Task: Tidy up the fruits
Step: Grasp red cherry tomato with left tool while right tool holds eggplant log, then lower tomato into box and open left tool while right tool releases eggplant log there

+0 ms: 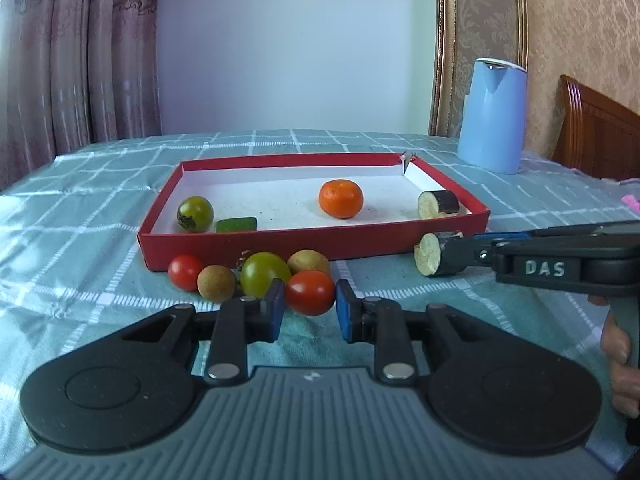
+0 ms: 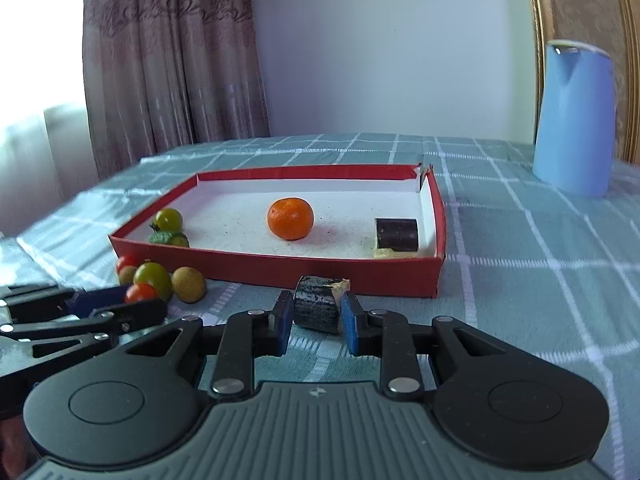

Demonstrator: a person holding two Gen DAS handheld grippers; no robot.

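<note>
A red tray (image 1: 240, 246) with a white floor holds a green tomato (image 1: 195, 213), a green chunk (image 1: 236, 225), a mandarin (image 1: 341, 199) and an aubergine piece (image 1: 438, 203). In front of it lie a red tomato (image 1: 185, 272), two brown round fruits (image 1: 217, 283) and a larger green tomato (image 1: 264, 274). My left gripper (image 1: 310, 306) is shut on another red cherry tomato (image 1: 310, 292) beside this cluster. My right gripper (image 2: 316, 316) is shut on a second aubergine piece (image 2: 318, 306) just before the tray's near wall (image 2: 360, 276); the left wrist view shows this aubergine piece (image 1: 432, 254) too.
A light blue jug (image 2: 572, 120) stands at the back right on the teal checked cloth (image 2: 520, 280). Curtains (image 1: 80, 60) hang behind on the left, and a wooden headboard (image 1: 592, 136) is on the right. A hand (image 1: 618, 360) holds the right tool.
</note>
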